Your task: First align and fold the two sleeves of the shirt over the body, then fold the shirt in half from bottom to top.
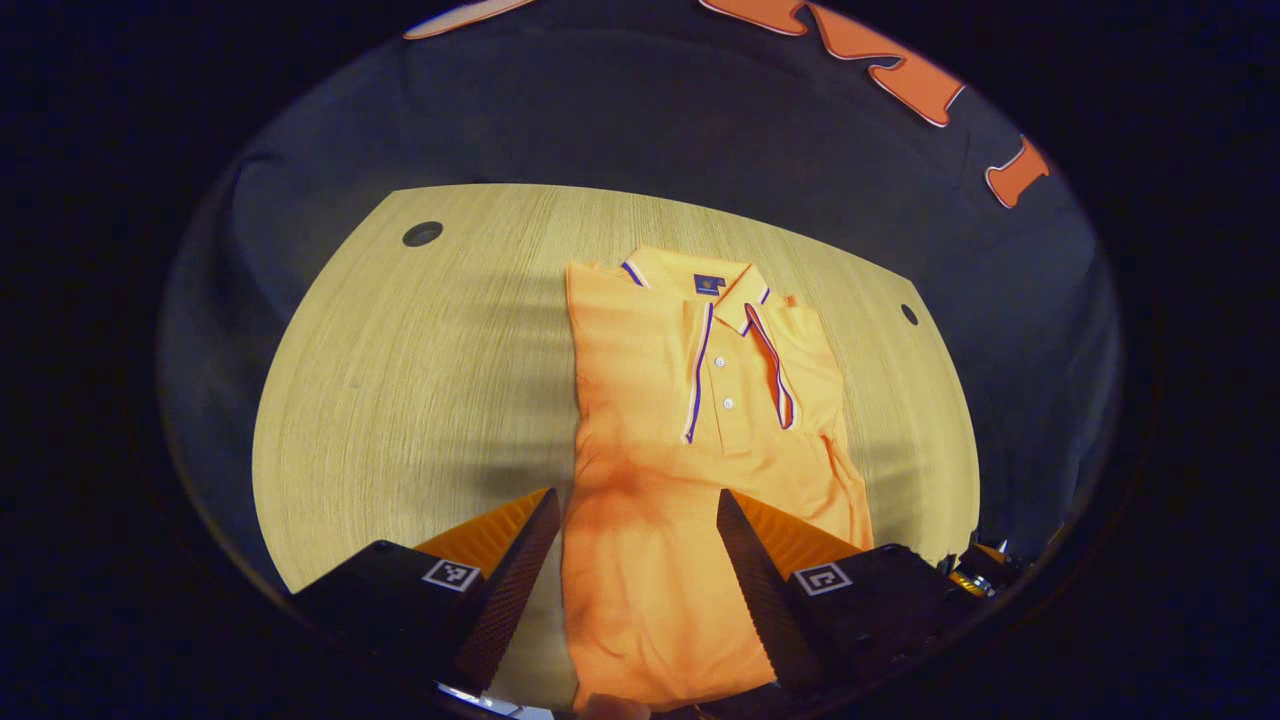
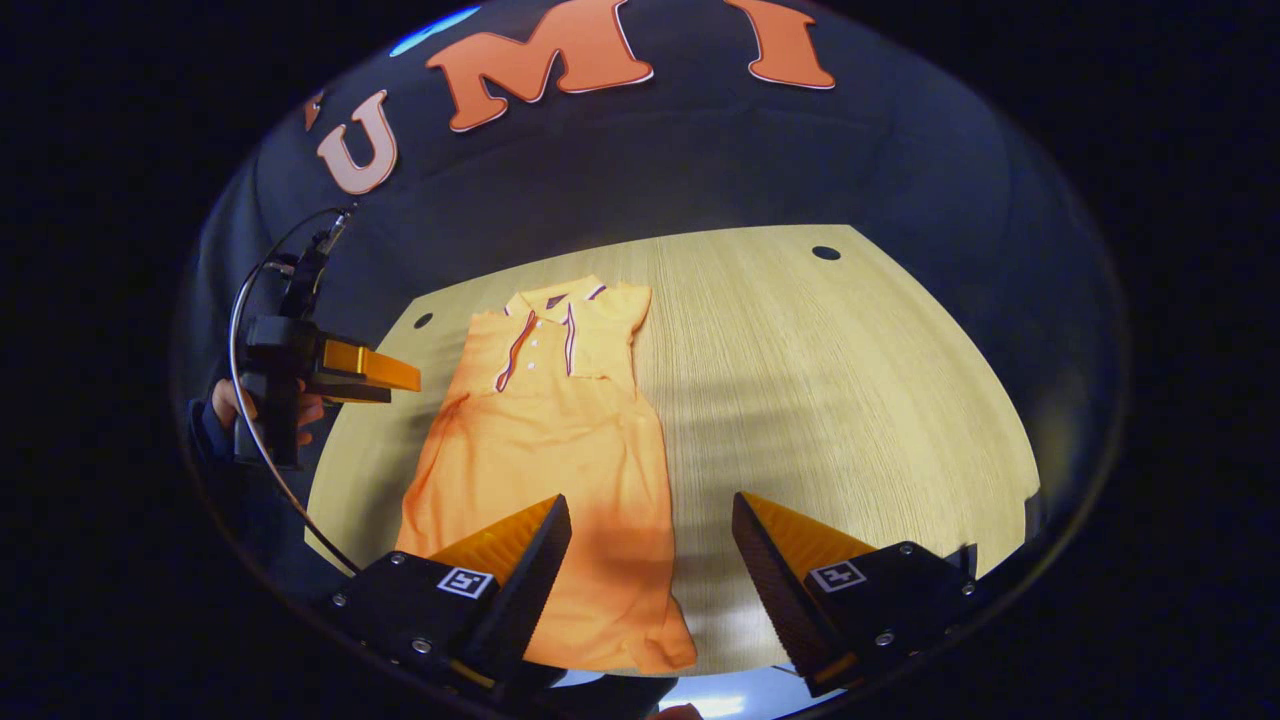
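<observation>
An orange polo shirt lies flat on the wooden table, collar at the far end. Its sleeves lie folded in over the body, and one striped cuff sits beside the button placket. My left gripper hovers open over the shirt's lower half, one finger on each side of it. In the right gripper view the shirt runs from near left to far, with the hem nearest. My right gripper is open above the hem's right corner. The left gripper appears farther off at the left, held by a hand.
The table has bare wood to the right of the shirt in the right gripper view. Round holes sit near its far corners. A cable loops down from the left gripper. Black cloth walls the booth behind the table.
</observation>
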